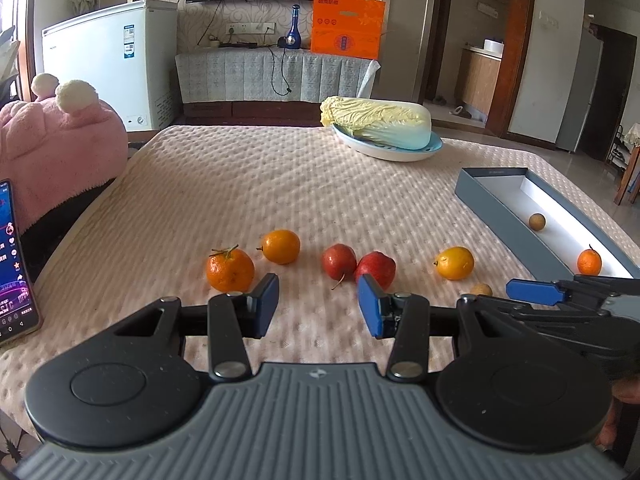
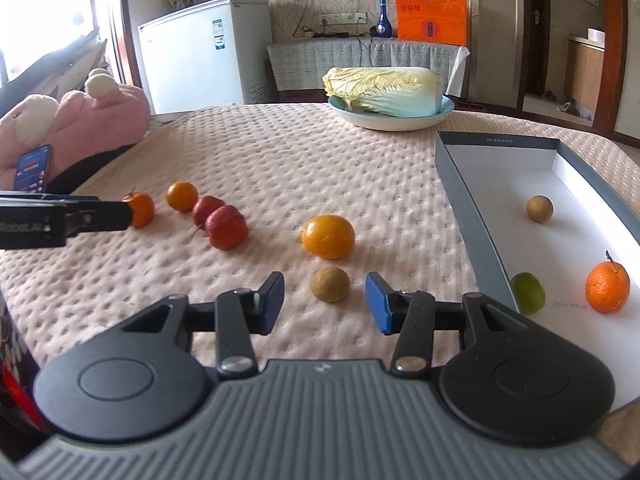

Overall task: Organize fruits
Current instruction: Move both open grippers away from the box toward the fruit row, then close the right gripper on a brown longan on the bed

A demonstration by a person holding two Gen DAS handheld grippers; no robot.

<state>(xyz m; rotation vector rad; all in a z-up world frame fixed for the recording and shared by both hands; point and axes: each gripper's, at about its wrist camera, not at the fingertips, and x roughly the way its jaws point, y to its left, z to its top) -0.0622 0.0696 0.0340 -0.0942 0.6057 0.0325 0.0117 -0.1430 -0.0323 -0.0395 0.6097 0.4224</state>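
Note:
On the pink quilted cloth (image 1: 280,184) lie a stemmed tangerine (image 1: 230,270), a small orange (image 1: 281,246), two red fruits (image 1: 339,261) (image 1: 376,269), a yellow-orange fruit (image 1: 454,263) and a brown longan (image 2: 330,284). My left gripper (image 1: 319,300) is open and empty, just short of the red fruits. My right gripper (image 2: 325,303) is open too. The longan sits between its fingertips, and neither pad touches it. The grey box (image 2: 460,200) on the right holds a longan (image 2: 539,209), a green lime (image 2: 528,293) and a tangerine (image 2: 607,287).
A napa cabbage (image 1: 380,122) on a blue-rimmed plate (image 1: 400,154) stands at the far side. A pink plush toy (image 1: 60,140) and a lit phone (image 1: 16,264) are at the left edge. A white freezer (image 1: 112,56) and a cabinet stand beyond the table.

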